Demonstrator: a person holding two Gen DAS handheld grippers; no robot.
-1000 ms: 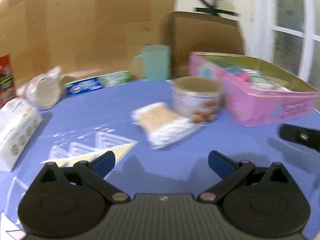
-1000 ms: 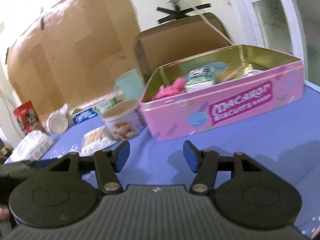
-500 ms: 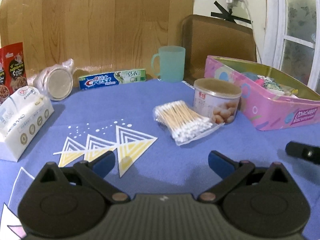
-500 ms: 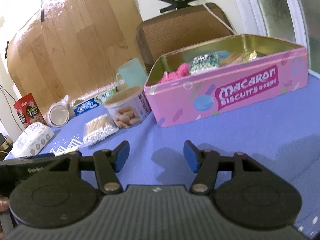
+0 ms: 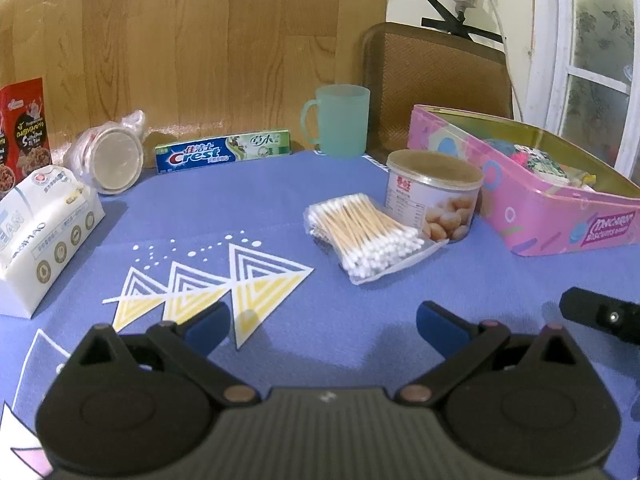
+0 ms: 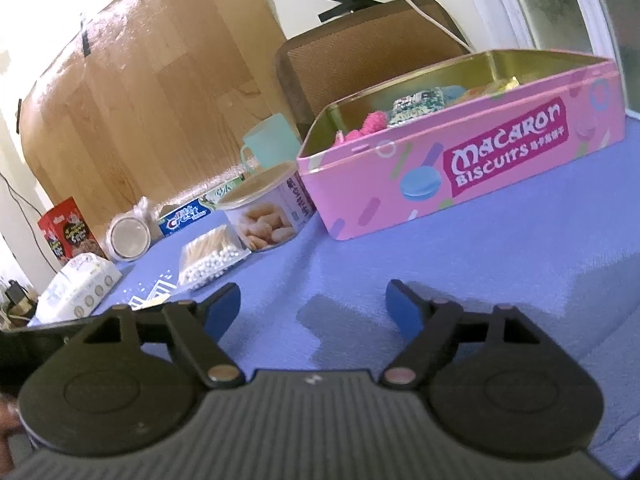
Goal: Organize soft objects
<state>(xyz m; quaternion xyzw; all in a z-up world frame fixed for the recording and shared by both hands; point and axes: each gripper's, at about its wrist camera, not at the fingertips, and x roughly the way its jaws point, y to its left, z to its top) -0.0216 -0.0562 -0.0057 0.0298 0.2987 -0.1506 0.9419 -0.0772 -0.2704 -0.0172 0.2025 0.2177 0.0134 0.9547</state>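
At the bottom of the left wrist view, the left gripper (image 5: 322, 320) has its blue-padded jaws spread wide with nothing between them, only the blue patterned tablecloth (image 5: 248, 208) beneath. In the right wrist view the right gripper (image 6: 314, 300) is likewise empty, its jaws having just been opening, and stands apart over bare cloth.

Just past the left gripper, right of centre, lies the clear bag of wooden-stemmed cotton swabs (image 5: 362, 232), touching the short round snack tin with a tan lid (image 5: 434, 198). At the left edge sits the white soft pack of tissues (image 5: 44, 224). These two look like the soft items not yet put away.

Further right is the open pink rectangular biscuit tin (image 5: 560, 224), already holding a fluffy pink item (image 6: 368, 124) and some wrapped packets, so it seems to be the collecting place.

Along the back, from upper left to centre: a red printed snack box (image 5: 22, 128), a plastic-wrapped stack of cups lying on its side (image 5: 114, 156), a green and blue toothpaste carton (image 5: 222, 152) and a pale green plastic mug (image 5: 340, 120).

Risks, as I judge them: the swab bag is slippery and loosely filled, so a pinch near one end could let it sag, slide out or spill. Reaching for it from the right could nudge the round tin. The two grippers are near each other and could collide if both go for the swabs.
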